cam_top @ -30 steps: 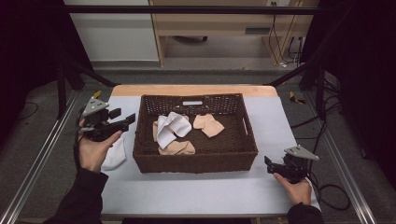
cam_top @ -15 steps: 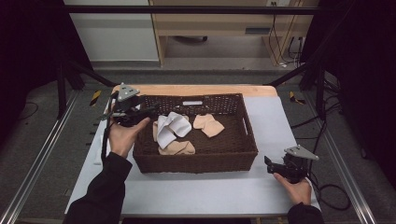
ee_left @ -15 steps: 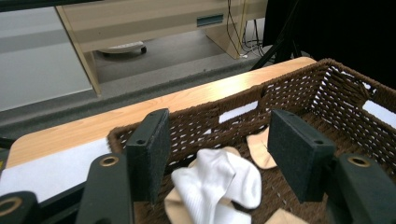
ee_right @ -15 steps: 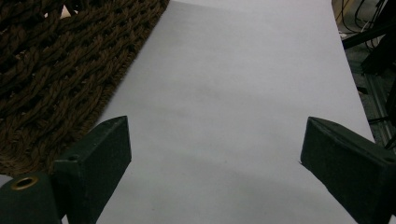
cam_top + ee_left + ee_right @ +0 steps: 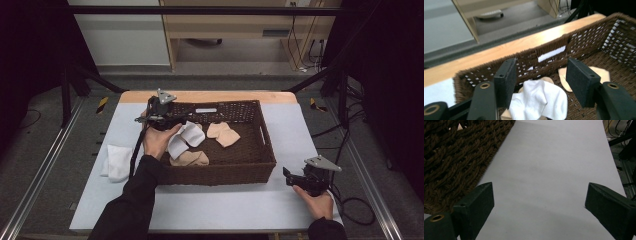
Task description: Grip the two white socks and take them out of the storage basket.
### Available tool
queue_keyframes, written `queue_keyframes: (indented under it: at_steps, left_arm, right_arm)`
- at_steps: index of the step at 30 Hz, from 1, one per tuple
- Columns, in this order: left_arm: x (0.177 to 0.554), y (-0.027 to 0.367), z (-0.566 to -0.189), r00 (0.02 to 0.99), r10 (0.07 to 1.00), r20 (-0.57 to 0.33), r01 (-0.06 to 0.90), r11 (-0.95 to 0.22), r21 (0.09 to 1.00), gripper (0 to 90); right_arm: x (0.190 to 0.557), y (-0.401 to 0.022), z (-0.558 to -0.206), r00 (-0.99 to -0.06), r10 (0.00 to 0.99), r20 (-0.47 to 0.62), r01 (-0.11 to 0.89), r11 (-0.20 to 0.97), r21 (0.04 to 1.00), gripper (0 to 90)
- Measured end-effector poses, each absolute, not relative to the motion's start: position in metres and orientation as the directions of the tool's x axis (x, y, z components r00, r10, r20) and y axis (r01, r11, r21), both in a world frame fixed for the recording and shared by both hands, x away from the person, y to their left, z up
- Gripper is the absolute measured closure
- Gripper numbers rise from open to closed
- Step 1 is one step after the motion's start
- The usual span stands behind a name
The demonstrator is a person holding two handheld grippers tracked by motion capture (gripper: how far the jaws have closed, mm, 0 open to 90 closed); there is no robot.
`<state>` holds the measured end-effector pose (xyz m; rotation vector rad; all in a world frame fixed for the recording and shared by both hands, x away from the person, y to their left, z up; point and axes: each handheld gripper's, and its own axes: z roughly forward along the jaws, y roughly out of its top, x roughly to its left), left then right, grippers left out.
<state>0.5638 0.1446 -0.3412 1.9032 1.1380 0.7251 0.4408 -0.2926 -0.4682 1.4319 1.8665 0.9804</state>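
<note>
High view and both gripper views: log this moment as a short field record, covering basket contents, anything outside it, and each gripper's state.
surface: table with pale cover
basket: brown wicker basket, centre of table
in basket: white sock, two beige socks
outside basket: white sock on table, left of basket
left gripper: left gripper open, above basket's left end, over white sock
right gripper: right gripper open, empty, low over table right of basket

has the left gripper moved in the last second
Yes. The left gripper went from beside the brown wicker basket's left wall to over its far left corner, jaws open above the white sock.
</note>
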Motion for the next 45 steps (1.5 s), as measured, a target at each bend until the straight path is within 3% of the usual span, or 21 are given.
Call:
queue_keyframes:
  at_steps: [12,26,33,42,45]
  left_arm:
    - [0.588,0.141,-0.387,0.423,0.904,0.067,0.555,-0.317,0.769,36.6]
    - [0.589,0.137,-0.402,0.461,0.884,0.078,0.588,-0.370,0.719,35.2]
    - [0.590,0.135,-0.405,0.459,0.879,0.128,0.591,-0.410,0.695,49.9]
    - [0.591,0.136,-0.404,0.478,0.877,0.050,0.636,-0.385,0.669,82.6]
    - [0.588,0.137,-0.399,0.493,0.869,0.031,0.614,-0.373,0.695,85.5]
  right_arm:
    - [0.441,-0.293,-0.468,-0.250,0.968,0.001,0.542,0.139,0.829,8.8]
    - [0.441,-0.293,-0.469,-0.250,0.968,0.001,0.541,0.139,0.829,8.8]
    - [0.442,-0.293,-0.469,-0.251,0.968,-0.004,0.542,0.144,0.828,8.8]
    - [0.441,-0.294,-0.469,-0.251,0.968,-0.003,0.542,0.143,0.828,8.9]
    - [0.441,-0.294,-0.469,-0.250,0.968,0.000,0.542,0.140,0.829,8.9]
